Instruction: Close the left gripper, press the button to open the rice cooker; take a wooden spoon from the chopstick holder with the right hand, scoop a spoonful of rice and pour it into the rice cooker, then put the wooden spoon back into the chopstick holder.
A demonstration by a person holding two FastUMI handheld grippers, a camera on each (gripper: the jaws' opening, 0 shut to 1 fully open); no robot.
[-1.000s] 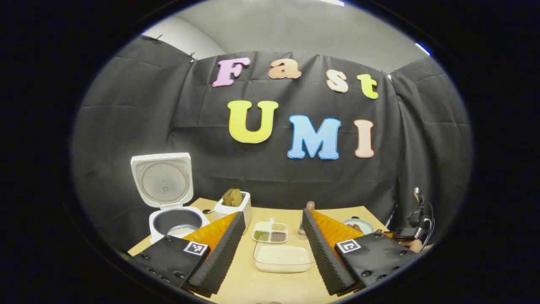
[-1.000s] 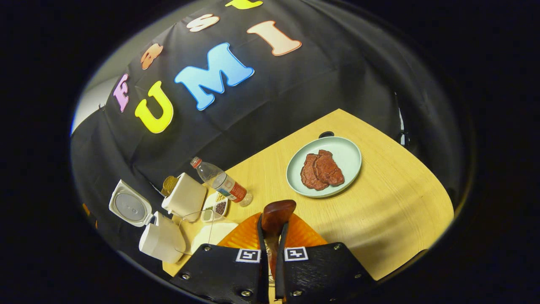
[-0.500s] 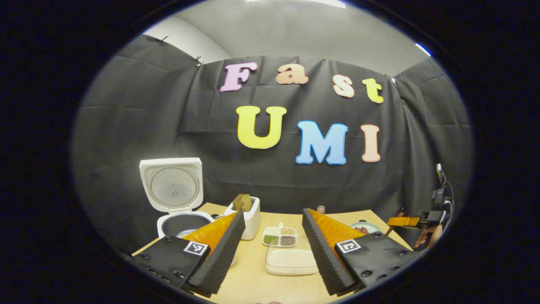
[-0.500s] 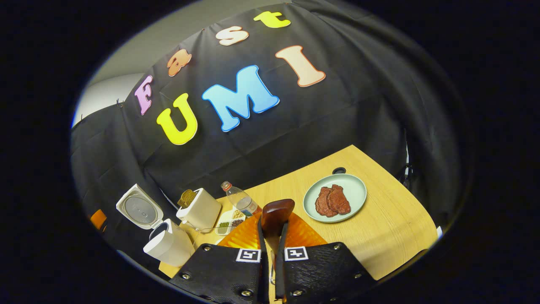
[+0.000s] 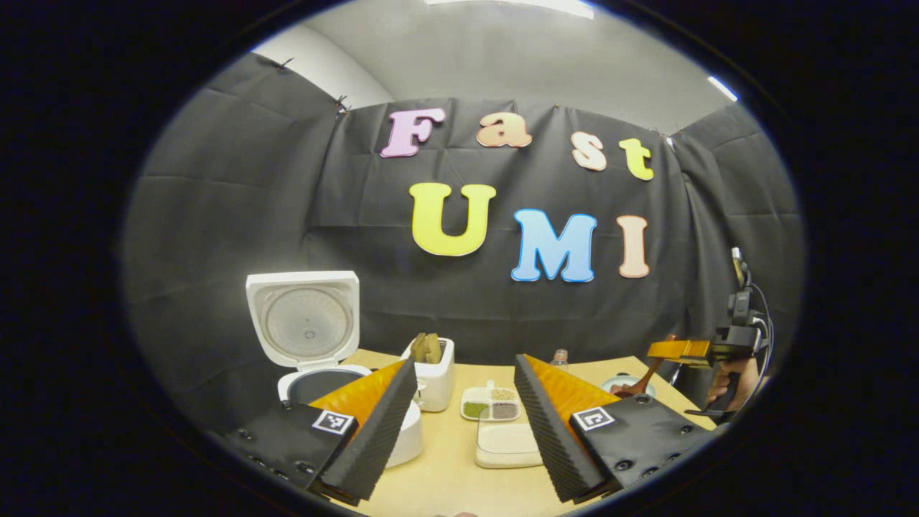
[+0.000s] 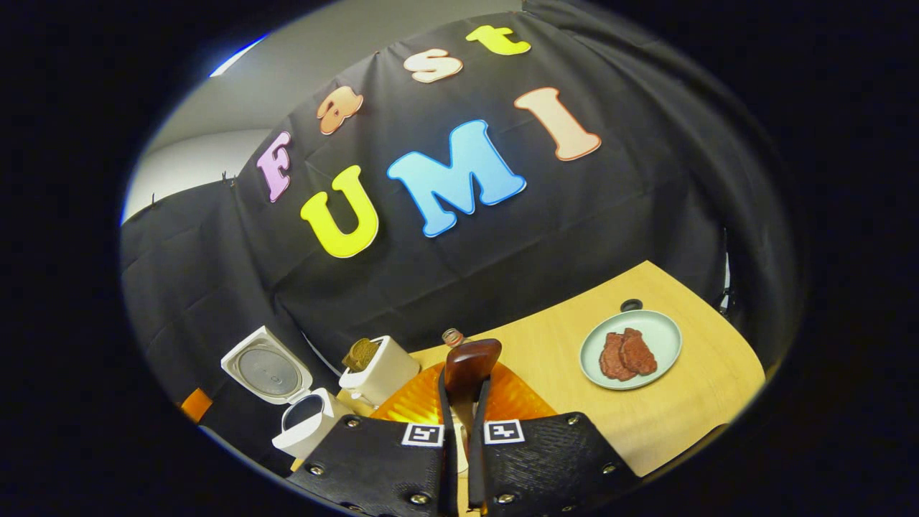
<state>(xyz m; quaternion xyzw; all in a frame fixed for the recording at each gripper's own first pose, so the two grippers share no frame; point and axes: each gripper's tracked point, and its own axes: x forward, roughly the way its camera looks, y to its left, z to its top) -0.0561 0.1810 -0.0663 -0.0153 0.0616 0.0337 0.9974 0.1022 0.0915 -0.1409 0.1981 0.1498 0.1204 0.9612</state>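
The bench (image 5: 459, 474) was light wood and carried everything. At its far left stood the cooker (image 5: 316, 337), its lid upright and open, the dark pot visible below. Just right of the cooker was the white holder (image 5: 434, 377) with wooden utensils in it. Near the middle lay a clear box of rice (image 5: 506, 441), and behind it a small divided tray (image 5: 490, 404) of grains. At the far right a green plate (image 6: 632, 350) held two pieces of meat.

The left tool (image 5: 463, 431) was released, its fingers wide apart above the bench, holding nothing. The right tool (image 6: 461, 431) was clenched on the handle of the spoon (image 6: 470, 362), which was lifted well above the bench, right of the holder; its bowl stood out past the fingertips.
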